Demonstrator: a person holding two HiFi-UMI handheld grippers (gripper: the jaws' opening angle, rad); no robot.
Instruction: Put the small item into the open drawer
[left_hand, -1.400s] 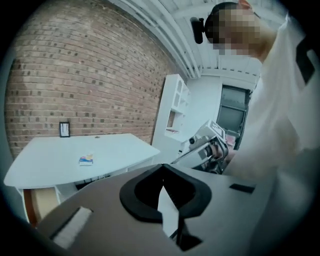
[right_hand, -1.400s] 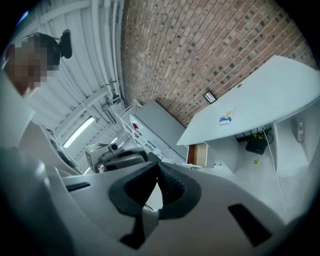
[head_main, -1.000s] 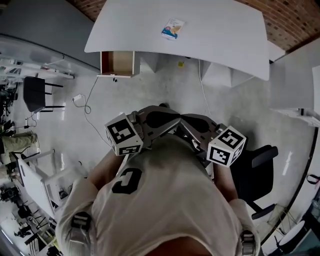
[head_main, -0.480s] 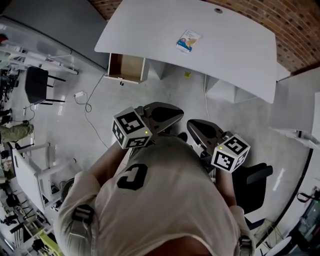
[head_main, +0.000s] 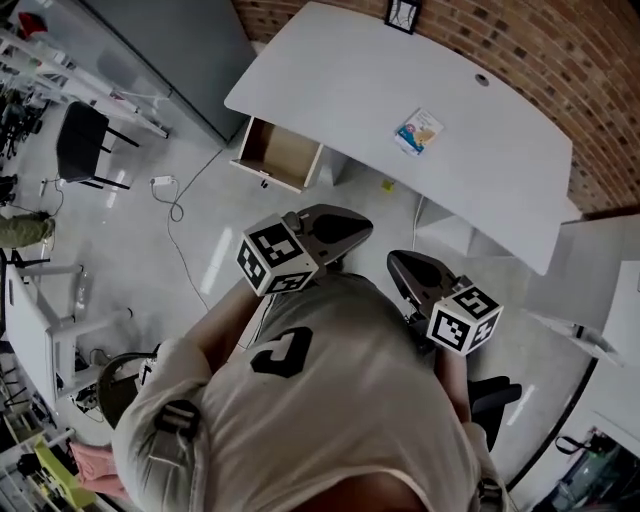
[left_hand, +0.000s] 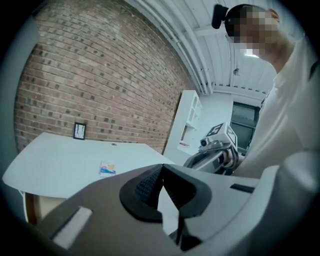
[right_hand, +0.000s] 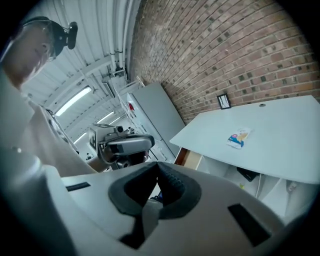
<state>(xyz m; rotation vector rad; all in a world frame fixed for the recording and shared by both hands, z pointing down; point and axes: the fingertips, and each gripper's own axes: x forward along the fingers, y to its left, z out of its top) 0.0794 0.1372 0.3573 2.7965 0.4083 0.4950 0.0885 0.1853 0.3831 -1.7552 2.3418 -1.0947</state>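
At twelve o'clock from the person, well apart from both grippers, stands one white desk (head_main: 480, 170). One open drawer (head_main: 280, 155) juts out under its edge, at about nine o'clock from the task's thing, and shows a bare wooden bottom. Two grippers hang near the person's chest, the left gripper (head_main: 358, 226) and the right gripper (head_main: 398, 264). Each has its fingers pressed together on nothing. One small packet (head_main: 419, 131) lies flat on the desk, toward its middle, and one small picture frame (head_main: 403, 12) stands at the far edge by the brick wall.

The likely trouble is that the packet is thin and lies flat on a smooth top, so fingers coming in level may skate it away instead of pinching it. A shallow pinch could also let it fall to the floor short of the drawer.
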